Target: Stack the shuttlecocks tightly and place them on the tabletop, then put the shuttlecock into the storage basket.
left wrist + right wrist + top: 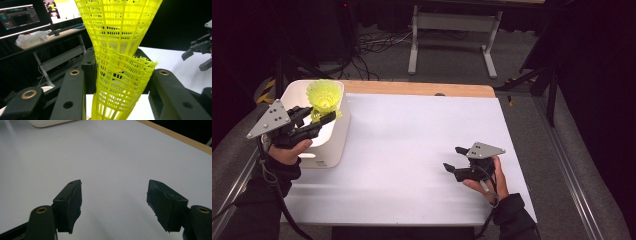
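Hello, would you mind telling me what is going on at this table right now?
A person works with a gripper in each hand. The left gripper is shut on stacked yellow mesh shuttlecocks, holding them over a white bin at the table's left edge. The right gripper is open with nothing between its jaws, low over the white tabletop.

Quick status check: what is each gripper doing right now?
Left gripper: shut on the yellow mesh cone, over the white bin.
Right gripper: open, nothing between its jaws.

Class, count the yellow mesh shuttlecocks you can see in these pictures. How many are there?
2. Both yellow shuttlecocks are nested one inside the other, clamped in the left gripper above the white bin. More may be hidden inside the bin.
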`<state>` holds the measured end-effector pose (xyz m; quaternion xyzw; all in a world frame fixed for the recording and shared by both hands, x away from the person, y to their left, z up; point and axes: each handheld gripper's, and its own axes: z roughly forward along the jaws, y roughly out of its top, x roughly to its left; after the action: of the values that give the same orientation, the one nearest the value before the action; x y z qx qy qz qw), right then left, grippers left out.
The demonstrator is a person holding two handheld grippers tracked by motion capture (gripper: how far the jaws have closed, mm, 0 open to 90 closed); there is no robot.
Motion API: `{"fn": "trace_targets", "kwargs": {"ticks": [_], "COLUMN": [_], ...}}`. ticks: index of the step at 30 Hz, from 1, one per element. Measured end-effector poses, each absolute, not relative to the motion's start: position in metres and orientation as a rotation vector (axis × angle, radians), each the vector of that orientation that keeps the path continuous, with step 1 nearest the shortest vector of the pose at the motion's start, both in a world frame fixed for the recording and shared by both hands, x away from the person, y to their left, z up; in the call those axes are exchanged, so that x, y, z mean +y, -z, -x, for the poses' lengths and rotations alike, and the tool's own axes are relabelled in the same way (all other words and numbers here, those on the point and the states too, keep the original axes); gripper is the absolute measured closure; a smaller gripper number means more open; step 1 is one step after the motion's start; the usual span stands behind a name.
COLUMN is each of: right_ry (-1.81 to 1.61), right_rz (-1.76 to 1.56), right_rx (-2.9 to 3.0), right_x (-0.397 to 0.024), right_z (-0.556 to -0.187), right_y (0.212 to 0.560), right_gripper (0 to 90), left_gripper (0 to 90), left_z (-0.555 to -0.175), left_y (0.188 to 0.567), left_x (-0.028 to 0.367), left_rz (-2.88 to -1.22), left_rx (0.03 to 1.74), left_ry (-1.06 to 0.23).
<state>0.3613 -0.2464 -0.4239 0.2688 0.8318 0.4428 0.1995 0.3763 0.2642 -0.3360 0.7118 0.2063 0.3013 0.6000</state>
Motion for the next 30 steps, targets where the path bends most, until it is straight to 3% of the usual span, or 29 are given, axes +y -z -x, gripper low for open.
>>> {"fn": "trace_targets", "kwargs": {"ticks": [23, 30], "right_ry": [-1.192, -1.184], "right_rz": [-0.739, -0.751], "right_rx": [2.356, 2.373], "right_x": [-0.245, -0.247], "right_z": [-0.360, -0.361], "right_y": [0.435, 0.439], "right_gripper": [28.2, 28.2], "left_gripper": [61.8, 61.8], "left_z": [-0.403, -0.426], "left_y": [0.336, 0.338], "left_x": [0.318, 0.332], "left_rz": [-1.745, -1.841], "left_rx": [0.612, 0.642], "left_ry": [-0.740, -0.675]}}
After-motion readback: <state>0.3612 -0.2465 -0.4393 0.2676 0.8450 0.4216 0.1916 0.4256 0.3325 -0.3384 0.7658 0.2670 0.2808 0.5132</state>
